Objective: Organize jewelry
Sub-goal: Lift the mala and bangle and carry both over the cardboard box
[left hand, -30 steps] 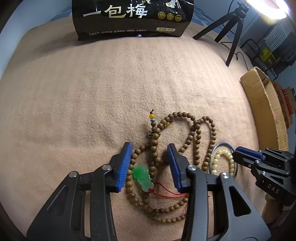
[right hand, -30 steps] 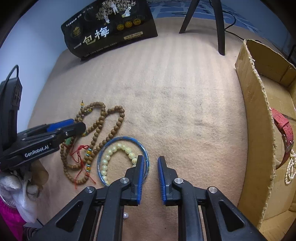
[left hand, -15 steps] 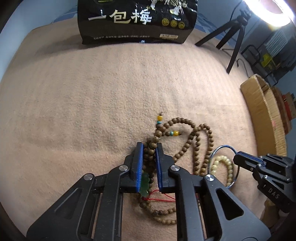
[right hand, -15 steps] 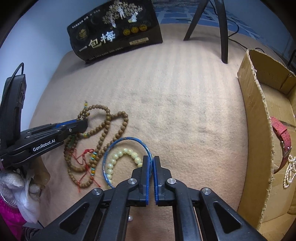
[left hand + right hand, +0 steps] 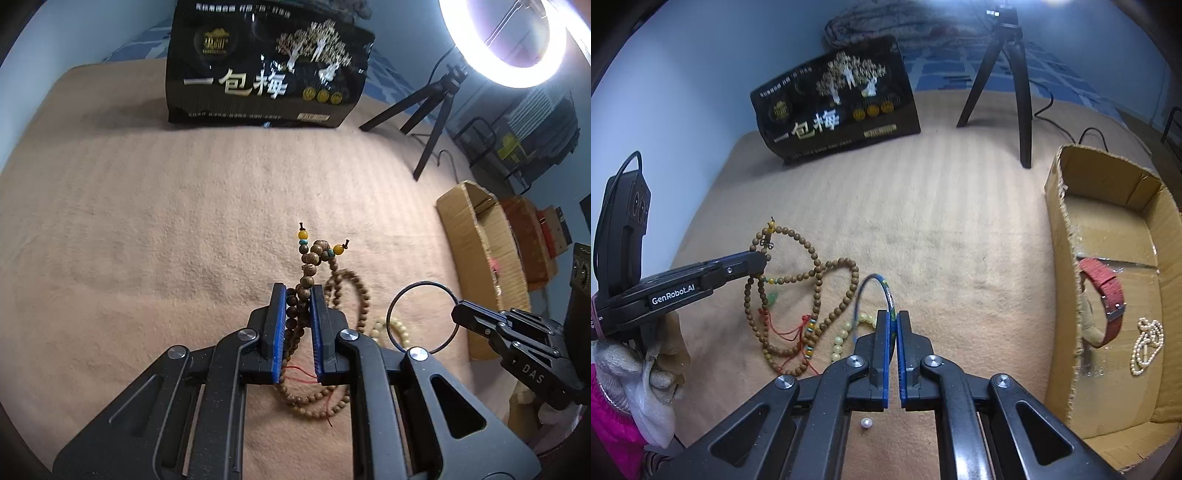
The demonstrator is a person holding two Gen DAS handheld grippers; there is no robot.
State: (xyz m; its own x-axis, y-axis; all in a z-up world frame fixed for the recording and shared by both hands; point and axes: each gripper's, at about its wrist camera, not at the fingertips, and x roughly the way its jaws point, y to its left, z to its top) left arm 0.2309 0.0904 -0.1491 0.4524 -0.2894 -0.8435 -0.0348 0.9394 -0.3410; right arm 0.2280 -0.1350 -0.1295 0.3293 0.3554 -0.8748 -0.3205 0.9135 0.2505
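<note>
My left gripper (image 5: 298,295) is shut on the brown wooden bead necklace (image 5: 308,271) and holds its upper strands off the tan blanket; the rest hangs and trails below. In the right wrist view the necklace (image 5: 816,273) carries a green pendant (image 5: 772,298) and red cord. My right gripper (image 5: 893,319) is shut on the blue bangle (image 5: 886,291), lifted and tilted on edge. It also shows in the left wrist view (image 5: 421,317) as a dark ring. A pale yellow bead bracelet (image 5: 842,336) lies on the blanket under the bangle.
An open cardboard box (image 5: 1067,280) at the right holds a red watch strap (image 5: 1104,291) and a pearl string (image 5: 1145,343). A black snack bag (image 5: 834,114) and a tripod (image 5: 1008,81) stand at the back. A loose pearl (image 5: 865,423) lies near me.
Both grippers closed, the left on the wooden necklace and the right on the blue bangle, then lifted them off the blanket. The yellow bracelet stayed down.
</note>
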